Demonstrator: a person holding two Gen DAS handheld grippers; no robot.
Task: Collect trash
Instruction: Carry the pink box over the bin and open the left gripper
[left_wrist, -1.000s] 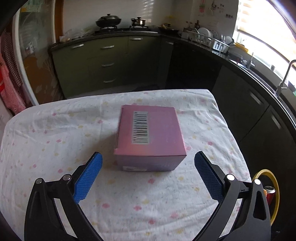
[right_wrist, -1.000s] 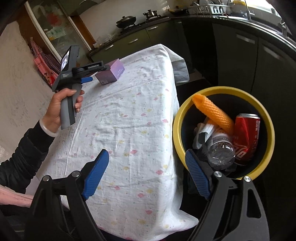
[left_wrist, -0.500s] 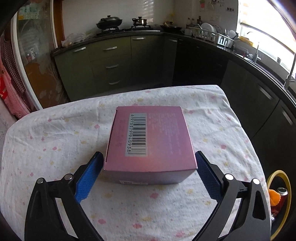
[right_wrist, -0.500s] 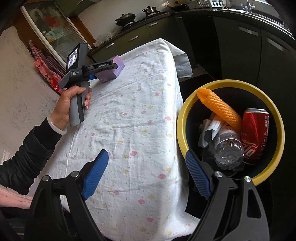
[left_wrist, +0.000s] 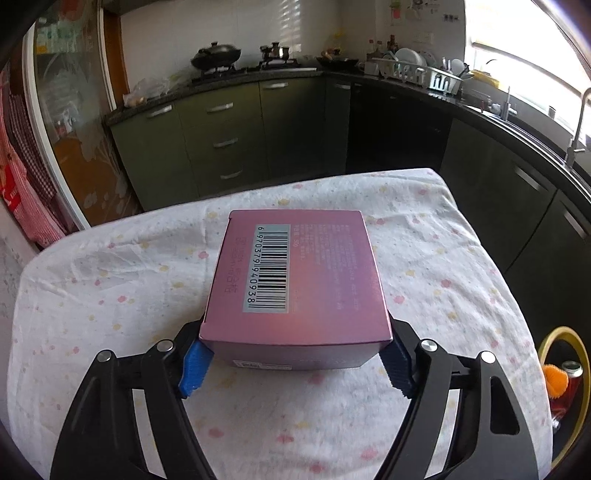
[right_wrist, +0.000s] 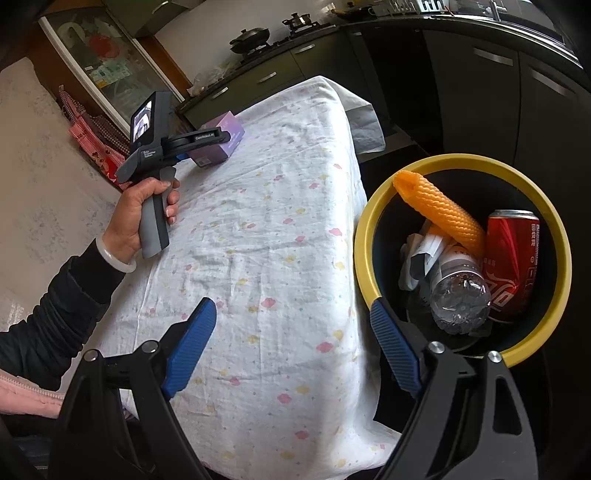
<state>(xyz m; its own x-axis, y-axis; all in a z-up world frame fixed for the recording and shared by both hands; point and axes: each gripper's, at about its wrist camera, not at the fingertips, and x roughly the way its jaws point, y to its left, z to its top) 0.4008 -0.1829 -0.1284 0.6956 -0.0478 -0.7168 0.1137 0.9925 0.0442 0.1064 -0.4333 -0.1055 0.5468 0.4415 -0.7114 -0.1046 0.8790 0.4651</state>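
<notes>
A pink box (left_wrist: 295, 273) with a barcode label lies on the flowered tablecloth (left_wrist: 110, 280). My left gripper (left_wrist: 295, 356) straddles its near end, jaws closing, and both blue pads (left_wrist: 194, 365) touch the box's sides. In the right wrist view a hand holds that left gripper (right_wrist: 207, 142) against the same box (right_wrist: 227, 138) at the table's far end. My right gripper (right_wrist: 291, 332) hangs open over the table's near right edge, with nothing between its fingers.
A yellow-rimmed black bin (right_wrist: 369, 221) stands on the floor right of the table, holding an orange mesh tube (right_wrist: 439, 210), a red can (right_wrist: 513, 258), a clear bottle (right_wrist: 460, 291) and paper. The bin (left_wrist: 581, 354) also shows at the lower right of the left wrist view. Kitchen cabinets (left_wrist: 229, 136) line the back.
My left gripper moved forward until the pink box sat between its fingers, then its jaws drew in onto the box's sides. The right gripper stayed where it was, still open.
</notes>
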